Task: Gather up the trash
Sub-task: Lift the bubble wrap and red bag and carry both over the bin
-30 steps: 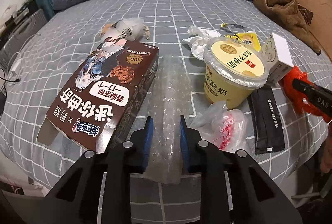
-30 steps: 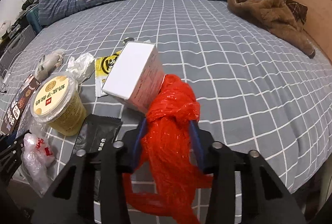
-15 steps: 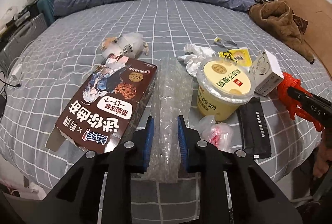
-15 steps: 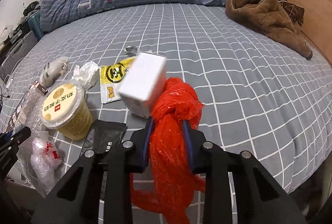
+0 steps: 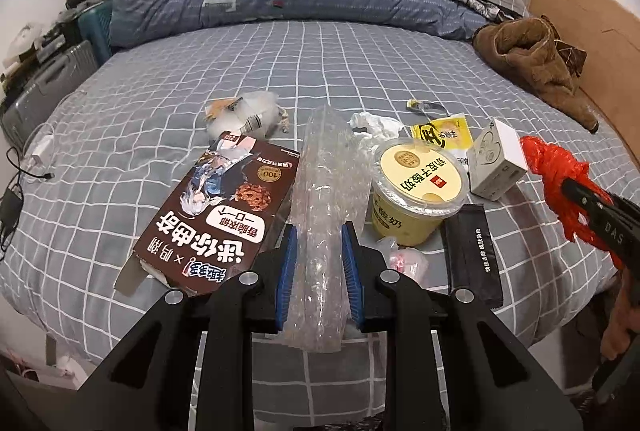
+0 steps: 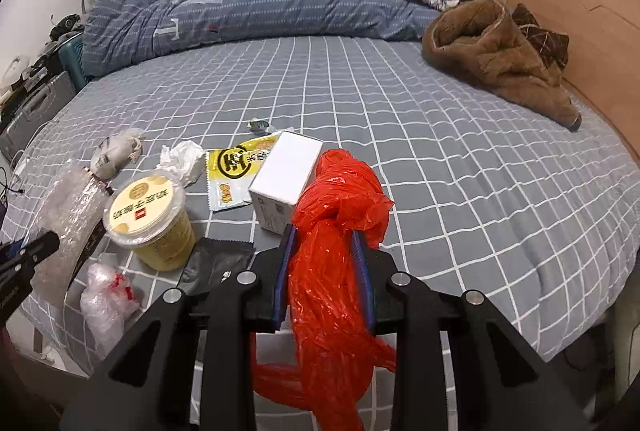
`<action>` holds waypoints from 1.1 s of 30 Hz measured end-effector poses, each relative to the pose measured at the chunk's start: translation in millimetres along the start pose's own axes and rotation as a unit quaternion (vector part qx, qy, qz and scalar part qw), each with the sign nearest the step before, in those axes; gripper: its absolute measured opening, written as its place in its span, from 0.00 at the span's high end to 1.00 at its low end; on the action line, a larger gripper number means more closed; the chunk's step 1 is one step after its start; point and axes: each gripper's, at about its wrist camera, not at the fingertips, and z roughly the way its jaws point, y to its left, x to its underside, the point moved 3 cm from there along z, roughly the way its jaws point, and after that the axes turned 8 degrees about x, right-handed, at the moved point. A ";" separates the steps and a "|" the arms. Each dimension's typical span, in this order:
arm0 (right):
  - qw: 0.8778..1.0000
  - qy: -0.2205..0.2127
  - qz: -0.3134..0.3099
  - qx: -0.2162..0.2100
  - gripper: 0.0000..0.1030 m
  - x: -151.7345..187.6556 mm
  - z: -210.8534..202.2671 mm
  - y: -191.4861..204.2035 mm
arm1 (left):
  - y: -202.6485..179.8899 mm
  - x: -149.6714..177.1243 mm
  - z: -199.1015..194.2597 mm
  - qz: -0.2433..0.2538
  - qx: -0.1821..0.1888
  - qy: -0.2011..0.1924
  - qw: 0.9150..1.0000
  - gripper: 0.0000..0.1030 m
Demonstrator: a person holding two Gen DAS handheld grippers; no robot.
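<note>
from the left wrist, the left gripper (image 5: 319, 251) squeezes a long roll of clear bubble wrap (image 5: 326, 199) between its blue pads. the wrap is bumpy and see-through and sticks out over the bed (image 5: 320, 71). just left of it lies a flat brown cookie box (image 5: 224, 207). on the right stand a yellow yogurt cup (image 5: 416, 191), a black packet (image 5: 474, 251), a small white box (image 5: 496, 159), a yellow packet (image 5: 440, 131) and a crumpled tissue (image 5: 376, 123). this view also shows the right gripper from the side, at the far right edge.

from the right wrist, the right gripper (image 6: 324, 259) is clamped on a crinkly red plastic bag (image 6: 332, 271). the bag has a knot at its top and hangs down below the fingers, which only this view shows.

the bed has a grey sheet with white squares. a blue quilt (image 6: 256, 3) and a brown coat (image 6: 500, 59) lie at its far end.
</note>
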 end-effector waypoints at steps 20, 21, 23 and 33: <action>0.999 -0.031 -0.001 -0.011 0.74 33.8 -67.8 16.5 | -13.0 24.6 -49.2 0.000 0.013 -0.023 1.000 0.78; 0.999 -0.034 -0.002 -0.013 0.74 36.2 -72.9 17.5 | -13.0 27.1 -51.2 -0.002 0.014 -0.022 1.000 0.78; 0.999 -0.038 -0.003 -0.014 0.74 38.9 -79.5 19.0 | -15.9 33.0 -54.8 0.001 0.015 -0.020 1.000 0.78; 0.999 -0.037 -0.006 -0.040 0.75 62.1 -108.6 25.9 | -20.3 53.9 -75.1 -0.003 0.019 -0.020 1.000 0.78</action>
